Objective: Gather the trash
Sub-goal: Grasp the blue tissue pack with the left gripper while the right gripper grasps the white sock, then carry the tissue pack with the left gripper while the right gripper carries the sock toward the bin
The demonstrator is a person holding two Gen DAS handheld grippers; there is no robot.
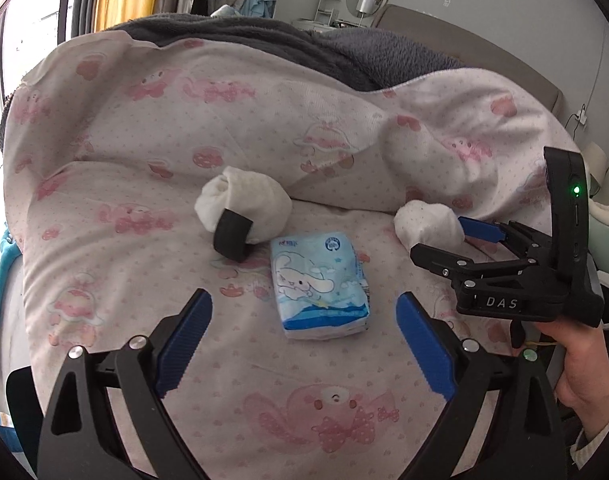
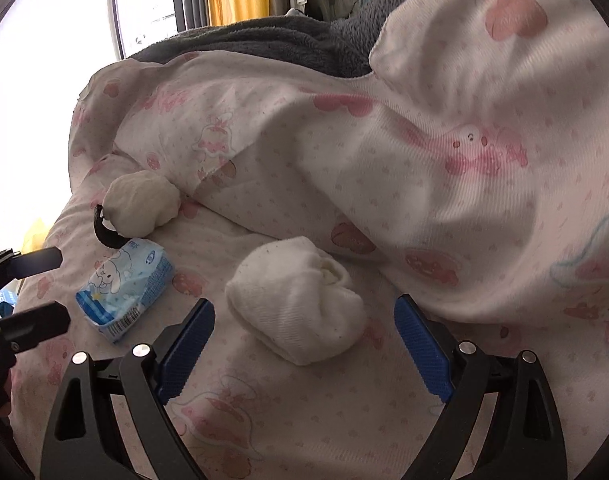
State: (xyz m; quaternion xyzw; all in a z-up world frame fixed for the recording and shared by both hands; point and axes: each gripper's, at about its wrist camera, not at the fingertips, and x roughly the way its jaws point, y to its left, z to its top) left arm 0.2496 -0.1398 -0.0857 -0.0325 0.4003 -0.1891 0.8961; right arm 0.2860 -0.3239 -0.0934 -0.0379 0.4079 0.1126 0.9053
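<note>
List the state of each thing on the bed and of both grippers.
Tissue pack: lying flat on the sheet, ungrasped, ahead of the open left gripper.
Banded wad: balled up, a black band around it, beside the pack's far corner.
Plain wad: crumpled, loose on the sheet, ahead of the open right gripper.
Blanket: rumpled, bunched behind the wads.

The soft quilted bedspread (image 1: 152,168) is pale pink-white, printed with pink cartoon figures and small dots. The small plastic tissue pack (image 1: 319,286) is light blue and white with a white cartoon dog and a darker blue band. Both rolled cloth bundles (image 2: 296,304) are white. The left tongs (image 1: 304,344) have black arms with blue pads.
</note>
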